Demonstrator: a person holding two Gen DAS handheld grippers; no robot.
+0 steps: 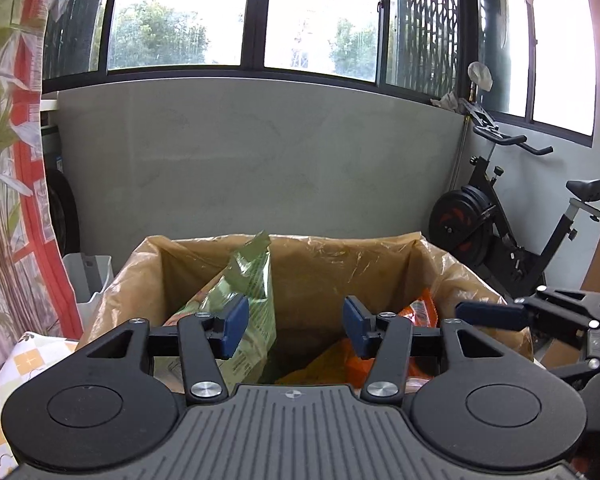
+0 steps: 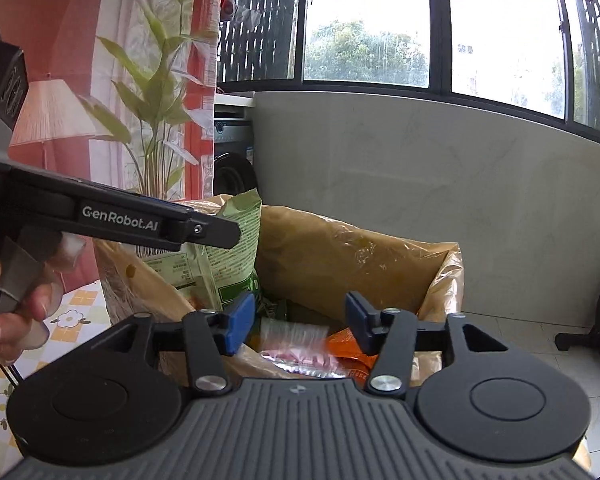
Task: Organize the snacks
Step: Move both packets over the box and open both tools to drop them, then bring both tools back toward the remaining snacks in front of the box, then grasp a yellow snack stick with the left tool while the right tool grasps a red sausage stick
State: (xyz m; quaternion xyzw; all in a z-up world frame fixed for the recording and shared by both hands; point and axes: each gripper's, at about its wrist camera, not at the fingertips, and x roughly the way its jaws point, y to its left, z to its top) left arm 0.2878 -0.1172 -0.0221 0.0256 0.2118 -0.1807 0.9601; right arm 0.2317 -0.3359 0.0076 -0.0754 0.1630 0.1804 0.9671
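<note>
Grey wall (image 1: 260,152), windows (image 1: 180,16), exercise bike (image 1: 512,216), checked tablecloth (image 2: 76,316).

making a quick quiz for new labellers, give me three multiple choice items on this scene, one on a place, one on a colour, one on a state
1. Where does the green snack bag stand?
A. on the floor by the exercise bike
B. inside the plastic-lined box, sticking up at its left side
C. on the window ledge

2. What colour are the pads of the left tongs?
A. blue
B. red
C. white

3. How do the left tongs stand?
A. shut on the green snack bag
B. shut on an orange packet
C. open, nothing between the pads

Key: 1 B, the bag rises out of the plastic-lined box in both views. 2 A, both pads show blue against the black arms. 3 C, a clear gap separates the pads, with the box's contents lying beyond and below them.
</note>
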